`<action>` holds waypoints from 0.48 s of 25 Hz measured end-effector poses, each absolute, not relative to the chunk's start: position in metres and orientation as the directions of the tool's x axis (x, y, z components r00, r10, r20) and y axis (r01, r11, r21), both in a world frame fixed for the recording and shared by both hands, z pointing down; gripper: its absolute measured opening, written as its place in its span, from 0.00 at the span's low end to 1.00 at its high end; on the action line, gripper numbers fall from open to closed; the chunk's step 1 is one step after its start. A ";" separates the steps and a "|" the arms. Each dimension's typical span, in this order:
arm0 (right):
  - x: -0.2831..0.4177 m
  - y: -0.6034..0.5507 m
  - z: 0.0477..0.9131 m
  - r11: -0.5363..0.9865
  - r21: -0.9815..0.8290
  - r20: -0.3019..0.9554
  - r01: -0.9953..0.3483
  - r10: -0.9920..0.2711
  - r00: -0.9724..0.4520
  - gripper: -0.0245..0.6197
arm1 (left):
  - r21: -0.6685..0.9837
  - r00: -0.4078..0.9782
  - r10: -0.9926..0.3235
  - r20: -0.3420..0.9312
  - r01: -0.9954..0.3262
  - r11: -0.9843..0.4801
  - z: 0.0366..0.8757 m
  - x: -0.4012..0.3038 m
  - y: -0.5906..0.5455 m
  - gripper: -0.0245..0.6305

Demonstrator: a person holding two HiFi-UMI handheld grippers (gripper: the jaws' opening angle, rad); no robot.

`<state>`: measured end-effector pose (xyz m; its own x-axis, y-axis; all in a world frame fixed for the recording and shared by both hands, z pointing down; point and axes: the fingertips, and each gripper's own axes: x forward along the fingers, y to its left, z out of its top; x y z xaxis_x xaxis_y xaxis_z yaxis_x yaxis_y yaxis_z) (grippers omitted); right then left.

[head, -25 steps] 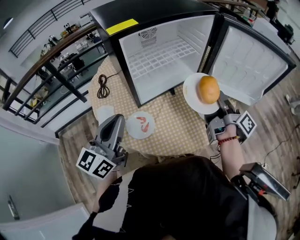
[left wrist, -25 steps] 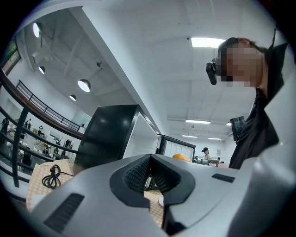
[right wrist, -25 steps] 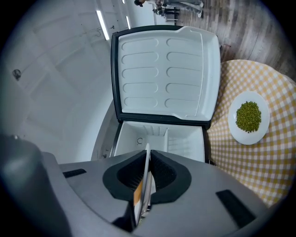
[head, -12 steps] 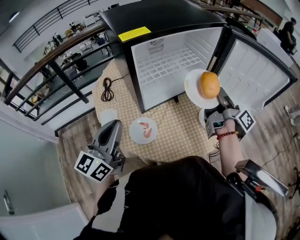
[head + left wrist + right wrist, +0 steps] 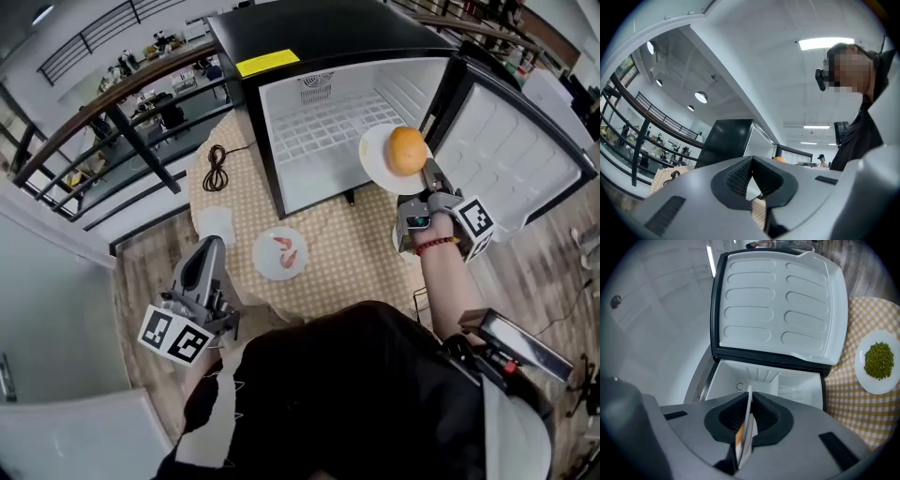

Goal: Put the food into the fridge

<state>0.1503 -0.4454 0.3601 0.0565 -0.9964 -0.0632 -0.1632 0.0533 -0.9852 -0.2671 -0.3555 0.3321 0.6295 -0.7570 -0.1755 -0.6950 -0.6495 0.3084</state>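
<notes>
The black mini fridge point(image 5: 309, 37) stands open on the round checked table point(image 5: 347, 253), its white inside point(image 5: 328, 122) bare. My right gripper point(image 5: 426, 174) is shut on the rim of a white plate point(image 5: 375, 164) carrying an orange round food point(image 5: 407, 150), held just before the fridge opening by the door hinge. In the right gripper view the plate's edge point(image 5: 748, 413) sits between the jaws, facing the fridge cavity point(image 5: 764, 380). My left gripper point(image 5: 208, 251) hangs off the table's near-left edge, shut and holding nothing. A plate of red food point(image 5: 280, 253) lies on the table.
The fridge door point(image 5: 511, 150) swings open to the right. A plate of green beans point(image 5: 880, 361) rests on the table beside the fridge. A coiled black cable point(image 5: 217, 169) and a white napkin point(image 5: 217, 223) lie at the table's left. Railings run along the far left.
My right gripper has carried the plate with the orange food up and leftwards, closer to the fridge opening. The left gripper has drifted slightly down and left.
</notes>
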 end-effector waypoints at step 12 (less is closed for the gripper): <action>0.165 -0.521 0.384 -0.026 -0.986 0.009 -0.165 -0.994 0.104 0.08 | 0.270 0.518 -0.846 -0.125 -0.803 -0.532 0.337 -0.293 -0.317 0.06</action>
<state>0.1655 -0.5206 0.3837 0.1044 -0.9945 0.0091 -0.1652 -0.0263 -0.9859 -0.2928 -0.3169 0.3366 0.5181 -0.8461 -0.1255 -0.8029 -0.5316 0.2696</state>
